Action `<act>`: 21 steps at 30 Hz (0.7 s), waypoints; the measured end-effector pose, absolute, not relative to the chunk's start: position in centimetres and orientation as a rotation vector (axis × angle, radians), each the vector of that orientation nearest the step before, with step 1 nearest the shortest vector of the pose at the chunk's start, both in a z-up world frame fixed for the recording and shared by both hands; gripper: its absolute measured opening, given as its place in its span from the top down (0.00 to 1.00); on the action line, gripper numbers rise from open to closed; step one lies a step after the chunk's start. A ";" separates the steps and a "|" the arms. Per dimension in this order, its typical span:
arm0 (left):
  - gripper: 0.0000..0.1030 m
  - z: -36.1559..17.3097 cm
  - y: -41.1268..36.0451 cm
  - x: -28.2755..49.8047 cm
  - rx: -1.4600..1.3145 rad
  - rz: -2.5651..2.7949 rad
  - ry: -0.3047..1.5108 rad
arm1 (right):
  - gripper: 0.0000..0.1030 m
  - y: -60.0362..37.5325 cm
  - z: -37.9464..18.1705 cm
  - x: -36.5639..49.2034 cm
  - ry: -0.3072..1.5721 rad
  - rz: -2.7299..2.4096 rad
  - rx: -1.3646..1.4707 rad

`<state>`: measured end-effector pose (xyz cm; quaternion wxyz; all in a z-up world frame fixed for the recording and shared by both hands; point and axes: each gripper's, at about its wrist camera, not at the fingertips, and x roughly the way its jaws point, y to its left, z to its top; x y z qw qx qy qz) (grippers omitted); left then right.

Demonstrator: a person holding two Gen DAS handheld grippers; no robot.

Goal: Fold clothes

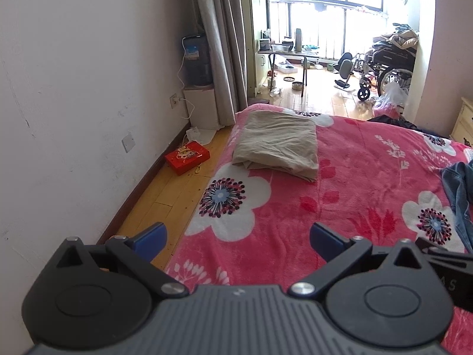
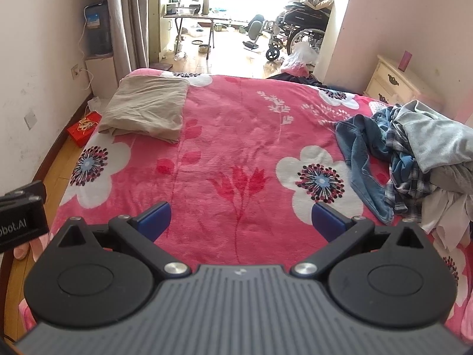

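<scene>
A folded beige garment (image 1: 278,145) lies at the far left of the bed, on the pink floral blanket (image 1: 340,195); it also shows in the right wrist view (image 2: 146,109). A pile of unfolded clothes (image 2: 414,159), with denim, plaid and grey pieces, lies at the bed's right side; its denim edge shows in the left wrist view (image 1: 459,195). My left gripper (image 1: 238,244) is open and empty above the bed's near left edge. My right gripper (image 2: 241,222) is open and empty above the blanket's near middle. The left gripper's body (image 2: 22,219) shows at the left edge of the right wrist view.
The blanket (image 2: 236,148) covers the whole bed. A red box (image 1: 187,157) lies on the wooden floor by the left wall. A water dispenser (image 1: 197,59) and curtain (image 1: 221,44) stand beyond. A cream nightstand (image 2: 393,82) stands right of the bed. A wheelchair (image 2: 301,26) and table (image 2: 192,17) stand farther off.
</scene>
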<state>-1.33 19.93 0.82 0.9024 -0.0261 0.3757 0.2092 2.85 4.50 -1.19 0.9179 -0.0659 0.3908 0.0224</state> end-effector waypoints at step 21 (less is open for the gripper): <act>0.00 0.9 19.9 -1.1 -0.034 0.440 0.765 | 0.01 4.7 -1.4 3.0 0.805 0.044 -0.146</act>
